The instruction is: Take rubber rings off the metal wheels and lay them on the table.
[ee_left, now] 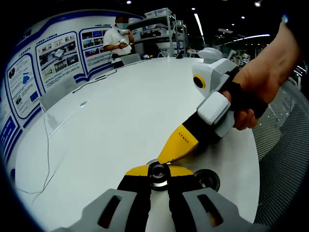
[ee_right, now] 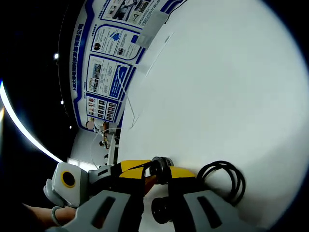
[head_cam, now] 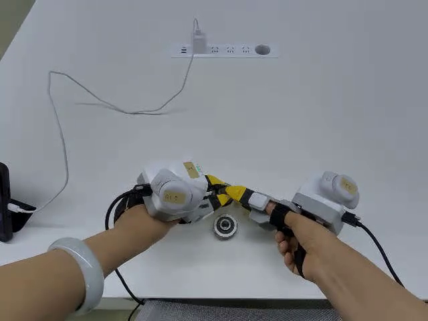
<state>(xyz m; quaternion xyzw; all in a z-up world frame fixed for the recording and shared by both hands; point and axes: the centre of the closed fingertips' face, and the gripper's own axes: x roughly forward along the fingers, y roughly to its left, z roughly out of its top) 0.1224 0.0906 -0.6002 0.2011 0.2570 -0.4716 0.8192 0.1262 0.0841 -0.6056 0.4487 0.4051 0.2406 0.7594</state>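
A white worktop (head_cam: pixel 301 120) carries a power strip (head_cam: pixel 224 50) at its far edge. The left gripper (ee_left: pixel 158 169) has its jaws clenched on a metal wheel (ee_left: pixel 158 176). The right gripper (ee_right: pixel 159 170) jaws flank that wheel; I cannot tell whether they grip it. A second wheel (head_cam: pixel 225 226) lies just beside them, with a coiled black cable (ee_right: pixel 224 176) near.

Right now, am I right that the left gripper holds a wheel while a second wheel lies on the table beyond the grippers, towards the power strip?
Not quite: the left gripper does hold a wheel, but the head view shows the second wheel lying on the table on the person's side of it, away from the power strip.
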